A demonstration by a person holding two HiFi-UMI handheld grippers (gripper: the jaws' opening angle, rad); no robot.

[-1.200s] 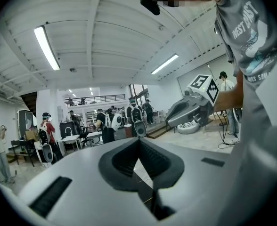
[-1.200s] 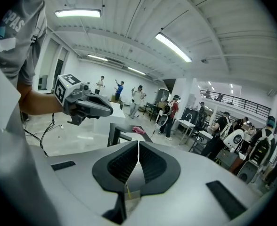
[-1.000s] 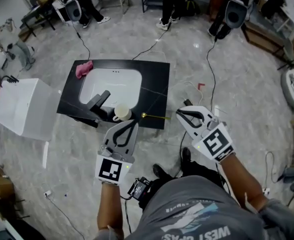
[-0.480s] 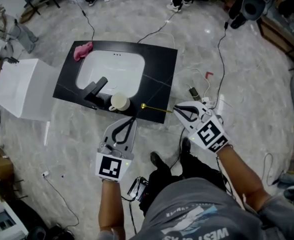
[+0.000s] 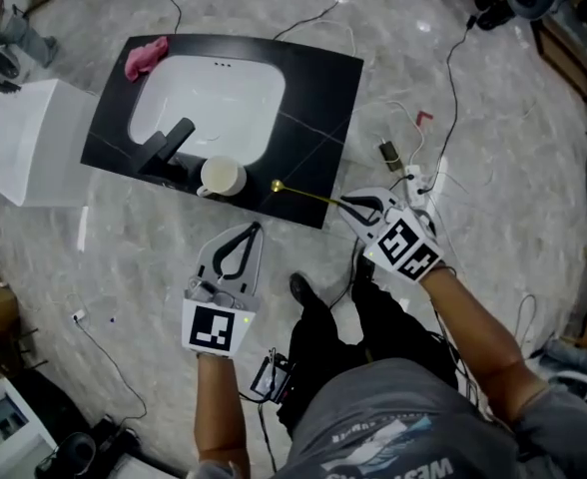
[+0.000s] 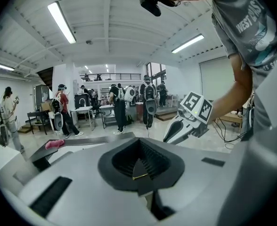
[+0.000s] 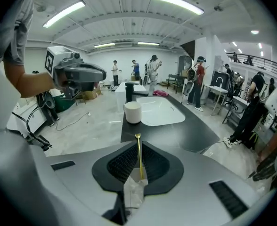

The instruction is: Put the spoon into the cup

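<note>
The thin gold spoon (image 7: pixel 139 154) is clamped by its handle in the right gripper (image 5: pixel 345 204) fingers; previously it lay ungripped. The left gripper (image 5: pixel 256 228) fingers are closed, empty.

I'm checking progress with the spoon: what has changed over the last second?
The left tongs, shut and empty, have drawn back from the cup and the counter. The right tongs stay shut on the spoon, its bowl still over the counter beside the cup. Nothing was taken or let go.
</note>
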